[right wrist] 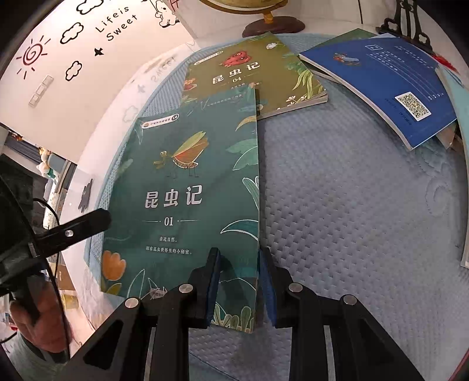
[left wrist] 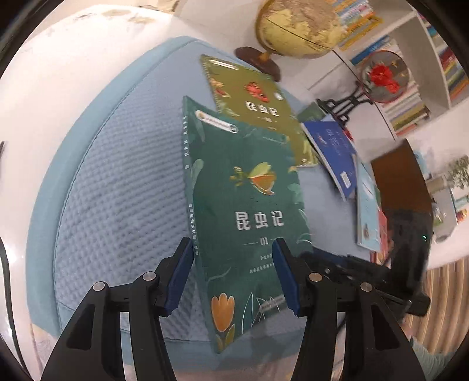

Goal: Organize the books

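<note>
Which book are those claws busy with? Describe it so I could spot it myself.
Find the pale blue quilted cushion in front of the globe. Three books lie on it: an olive-green one by the globe's base, a blue one with a QR code, and the dark teal book nearest the claws. Only this one shows a winged insect and the number 01.

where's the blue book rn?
Blue book lies back cover up on the quilted blue mat, upper right in the right wrist view, right of the olive book, below the black stand.
</note>
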Available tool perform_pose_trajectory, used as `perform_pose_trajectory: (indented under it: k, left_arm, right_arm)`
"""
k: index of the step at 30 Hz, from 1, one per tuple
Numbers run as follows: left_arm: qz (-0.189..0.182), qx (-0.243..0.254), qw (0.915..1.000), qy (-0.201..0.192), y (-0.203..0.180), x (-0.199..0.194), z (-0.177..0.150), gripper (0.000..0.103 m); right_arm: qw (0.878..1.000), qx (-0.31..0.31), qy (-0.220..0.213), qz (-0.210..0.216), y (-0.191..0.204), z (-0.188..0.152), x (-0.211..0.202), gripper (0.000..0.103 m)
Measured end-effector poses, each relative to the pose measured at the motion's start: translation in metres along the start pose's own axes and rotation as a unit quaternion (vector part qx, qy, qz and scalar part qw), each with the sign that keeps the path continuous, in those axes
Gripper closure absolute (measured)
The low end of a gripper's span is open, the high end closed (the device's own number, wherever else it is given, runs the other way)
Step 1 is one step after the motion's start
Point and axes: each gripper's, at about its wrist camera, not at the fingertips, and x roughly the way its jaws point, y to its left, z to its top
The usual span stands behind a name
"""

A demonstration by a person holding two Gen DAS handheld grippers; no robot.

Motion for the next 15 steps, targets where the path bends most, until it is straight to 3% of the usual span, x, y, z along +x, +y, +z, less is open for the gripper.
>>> perform_pose_trajectory:
  k: [2,7,11,15]
  left_arm:
    - [-0.001,-0.011,0.9999,-0.005,0.0,-0.001,0.0,0.052]
    - [-0.092,-0.06,0.9932,-0.037,0.003,-0.025,0.0,0.052]
    - [-0.079,-0.092,0.9924,-0.017,0.007,-0.007,-0.007,0.052]
    - [-0.066,-0.109,0.9918,0.004,-0.002,0.019,-0.02,0.068]
  right_arm:
    - [1.0,0.004,-0.003,0.009,-0.003,-0.002,-0.002,0.076]
    - [0.999,0.01,-0.014,0.035,-0.01,-0.006,-0.003,0.076]
    - [0.999,0.013,-0.017,0.048,-0.013,-0.004,-0.002,0.076]
    - [0.999,0.005,-0.015,0.047,-0.012,-0.005,-0.003,0.076]
